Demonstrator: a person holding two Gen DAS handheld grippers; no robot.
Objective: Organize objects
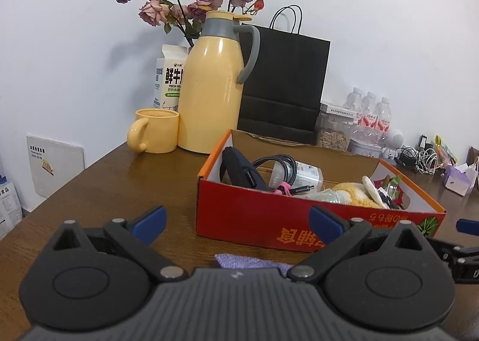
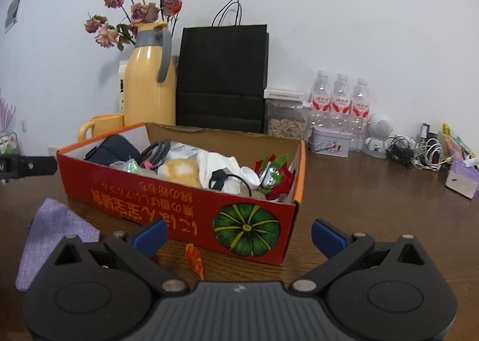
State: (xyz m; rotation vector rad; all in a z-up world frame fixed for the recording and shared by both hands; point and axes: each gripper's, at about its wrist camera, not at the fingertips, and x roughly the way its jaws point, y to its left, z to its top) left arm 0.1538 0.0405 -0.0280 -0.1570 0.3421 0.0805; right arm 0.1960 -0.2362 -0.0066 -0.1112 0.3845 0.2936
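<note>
Your left gripper (image 1: 236,225) and right gripper (image 2: 238,234): fingers apart, nothing held, w/ bare table in front of the red box (image 2: 179,200). Only right view shows orange wrapper (image 2: 194,260) by box's front edge.

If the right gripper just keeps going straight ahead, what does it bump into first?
Probably the red box: the open right gripper points at its front wall, near the pumpkin picture. The small orange wrapper lies lower, likely passed over.

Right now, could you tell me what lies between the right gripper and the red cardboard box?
In the right wrist view, a small orange wrapper-like scrap lies on the brown wooden table between the open right gripper and the red cardboard box.
</note>
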